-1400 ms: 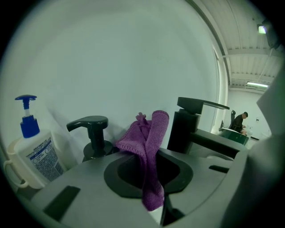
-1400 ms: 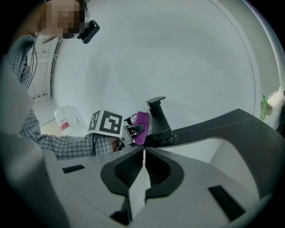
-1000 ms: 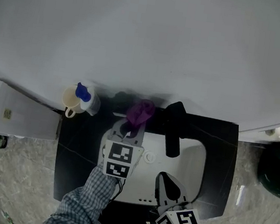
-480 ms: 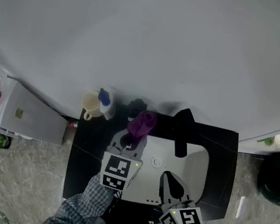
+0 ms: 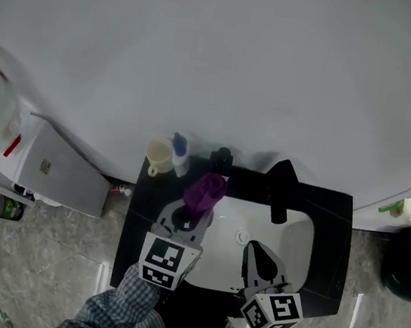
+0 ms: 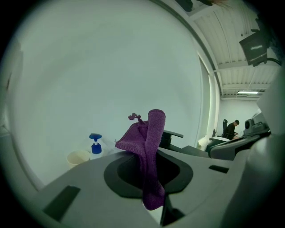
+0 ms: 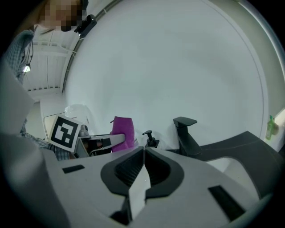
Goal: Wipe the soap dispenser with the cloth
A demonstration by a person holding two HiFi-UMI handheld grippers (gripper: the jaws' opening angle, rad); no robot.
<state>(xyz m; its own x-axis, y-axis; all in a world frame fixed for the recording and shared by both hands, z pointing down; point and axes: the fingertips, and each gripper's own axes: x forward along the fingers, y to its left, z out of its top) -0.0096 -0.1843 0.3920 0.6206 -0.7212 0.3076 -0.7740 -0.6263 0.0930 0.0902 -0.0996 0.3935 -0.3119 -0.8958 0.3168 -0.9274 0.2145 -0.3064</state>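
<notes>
The left tool (image 5: pixel 192 215) is clamped on the purple cloth (image 5: pixel 205 191), which is soft and floppy. The right tool (image 5: pixel 255 251) is closed on nothing. The soap dispenser (image 5: pixel 222 157) stands at the back of the table (image 5: pixel 332 238), beside the tap (image 5: pixel 281 189). It's probably light and tippy, so better steadied low on its body.

purple cloth (image 5: pixel 204 191), black tap (image 5: pixel 281 189) — white basin (image 5: pixel 295 242)
</notes>
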